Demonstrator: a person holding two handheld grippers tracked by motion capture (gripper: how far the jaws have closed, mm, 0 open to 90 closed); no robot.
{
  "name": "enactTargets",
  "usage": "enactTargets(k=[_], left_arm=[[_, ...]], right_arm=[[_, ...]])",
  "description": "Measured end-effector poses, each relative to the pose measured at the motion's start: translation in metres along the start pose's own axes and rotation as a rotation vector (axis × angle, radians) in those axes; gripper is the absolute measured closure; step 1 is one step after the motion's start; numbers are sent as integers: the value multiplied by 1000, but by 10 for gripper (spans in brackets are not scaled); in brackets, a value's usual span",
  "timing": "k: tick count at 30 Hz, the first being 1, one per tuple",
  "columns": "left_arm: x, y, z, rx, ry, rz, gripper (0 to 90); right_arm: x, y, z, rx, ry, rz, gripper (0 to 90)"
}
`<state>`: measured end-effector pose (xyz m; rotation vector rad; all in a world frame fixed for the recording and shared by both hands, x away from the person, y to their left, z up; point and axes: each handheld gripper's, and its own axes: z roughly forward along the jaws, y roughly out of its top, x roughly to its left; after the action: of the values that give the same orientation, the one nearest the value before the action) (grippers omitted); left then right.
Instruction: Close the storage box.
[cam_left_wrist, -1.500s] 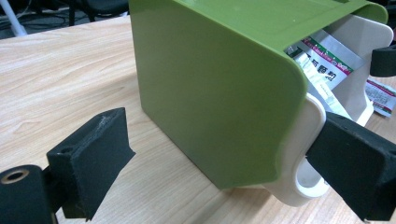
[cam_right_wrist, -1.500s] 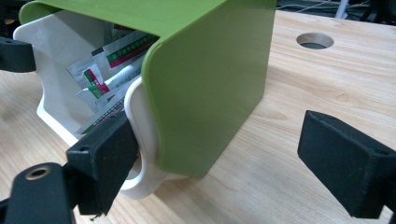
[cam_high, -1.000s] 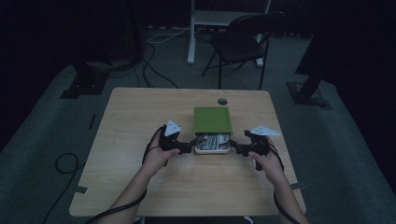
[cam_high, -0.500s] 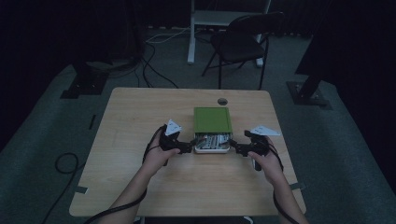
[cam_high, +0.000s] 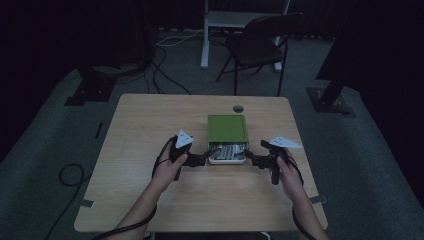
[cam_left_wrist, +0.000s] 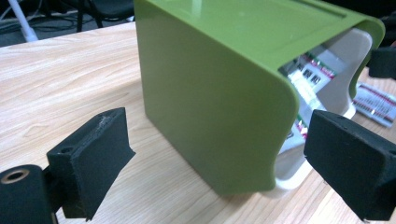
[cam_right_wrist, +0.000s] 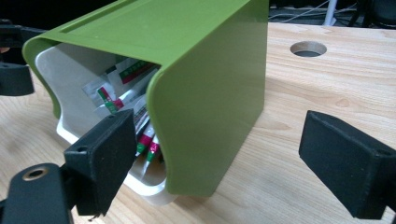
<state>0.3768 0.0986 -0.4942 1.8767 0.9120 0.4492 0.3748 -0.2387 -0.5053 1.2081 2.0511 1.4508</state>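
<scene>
Green box (cam_high: 227, 129) at counter centre, smooth stiff plastic, likely light and slippery; both grippers, left (cam_high: 202, 160) at 9 o'clock, right (cam_high: 250, 160) at 3, fingers spread, straddled its front corners

Dim lab or studio-type recording room. Evidence: lone light-wood desk (cam_high: 150, 120) with a cable hole (cam_high: 238, 108) near its far edge, on grey carpet. Black stand bases (cam_high: 90, 90) off both far corners, loose cables (cam_high: 165, 55) on the floor, a folding chair (cam_high: 260, 42) beyond the far edge, dark surroundings.
</scene>
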Motion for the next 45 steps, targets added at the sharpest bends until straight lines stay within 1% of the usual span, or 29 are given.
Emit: enactTargets(k=[1,5,7,9,11,14,17,23,27,30,33,34,35,36,37,40,41,42,45], left_arm=[[0,-1,-1,-1,2,-7,78],[-1,-3,-4,-5,16,-12,78],[0,-3,-6,-5,29,-9,78],[0,-3,-9,-9,33,-12,78],[2,-3,-11,-9,48,3,78],[5,-5,-14,-7,63,-16,78],[6,-7,-16,-1,75,-8,78],[8,-11,-17,12,86,-12,78],[11,-13,-19,18,104,-22,78],[12,-14,-21,13,109,-29,77],[16,-18,-24,27,134,-21,78],[16,-19,-25,34,146,-9,78],[17,-21,-26,42,167,5,77],[18,-22,-27,46,171,-2,78],[19,-23,-28,48,167,-9,78],[21,-28,-30,60,184,-6,78],[22,-29,-31,62,187,-14,77],[23,-31,-32,63,193,-20,78],[25,-36,-34,78,218,-20,78]], right_arm=[[1,-1,-1,-1,-2,-3,112],[3,-4,-3,-1,2,-13,112],[3,-5,-3,6,0,-18,112],[3,-6,-5,9,-3,-20,112],[4,-7,-6,7,-4,-19,112],[4,-11,-7,15,-7,-21,112],[4,-15,-8,22,-8,-20,112],[5,-22,-8,36,-11,-21,112],[5,-27,-9,44,-15,-17,112],[6,-30,-9,48,-14,-17,112],[7,-34,-11,61,-13,-22,112],[7,-36,-11,63,-14,-23,112],[7,-37,-12,66,-14,-20,112],[7,-38,-13,69,-15,-22,112],[8,-40,-14,70,-13,-21,112],[8,-44,-16,81,-13,-25,112],[9,-47,-17,87,-14,-29,112],[9,-48,-18,88,-15,-29,112],[10,-53,-21,98,-15,-29,112]])
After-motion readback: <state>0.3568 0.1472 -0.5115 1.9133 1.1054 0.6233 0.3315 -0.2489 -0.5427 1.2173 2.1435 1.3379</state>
